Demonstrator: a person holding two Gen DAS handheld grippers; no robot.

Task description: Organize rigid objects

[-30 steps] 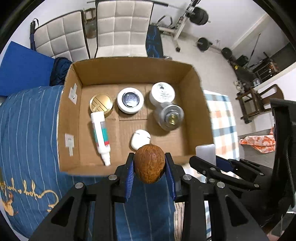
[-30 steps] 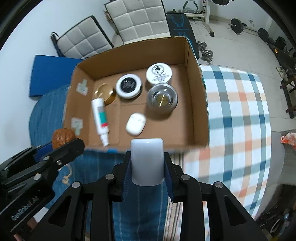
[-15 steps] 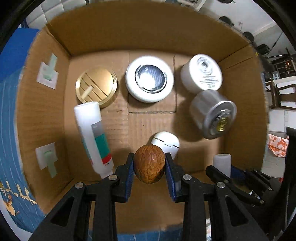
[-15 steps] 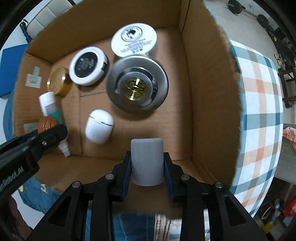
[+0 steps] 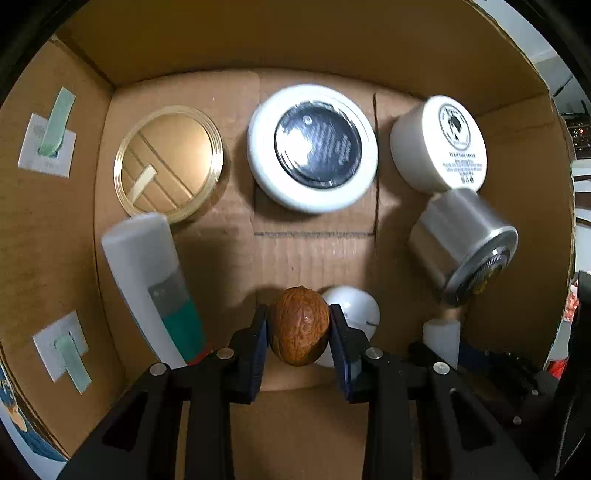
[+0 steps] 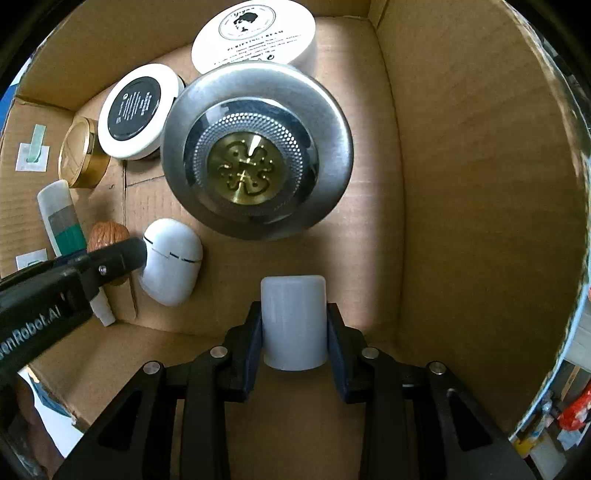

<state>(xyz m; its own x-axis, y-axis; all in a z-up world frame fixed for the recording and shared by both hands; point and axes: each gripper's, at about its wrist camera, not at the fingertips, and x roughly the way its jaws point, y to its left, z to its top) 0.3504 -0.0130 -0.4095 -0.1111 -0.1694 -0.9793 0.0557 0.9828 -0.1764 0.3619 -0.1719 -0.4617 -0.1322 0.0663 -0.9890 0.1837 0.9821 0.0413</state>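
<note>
Both jaws are gripping: your left gripper (image 5: 299,326) is pinching a brown walnut (image 5: 299,325) between its pads, and your right gripper (image 6: 294,325) is clamping a pale grey cylinder (image 6: 294,321) that is standing upright between its fingers. You are holding both inside the cardboard box (image 6: 461,184), low over its floor near the front wall.

Going down in size, a silver jar (image 6: 255,147) with a gold emblem on its lid is sitting right of centre, touching a white cream jar (image 6: 255,35) at the back. A white tin with a black lid (image 5: 313,147) is lying beside those, and a gold lid (image 5: 168,168) is resting at the back left. A white tube (image 5: 155,280) with grey and green bands is lying along the left side, its end touching the gold lid. A white earbud case (image 6: 171,262) is sitting just beside the walnut, on its right. Your walnut is hanging between the tube and the case.
</note>
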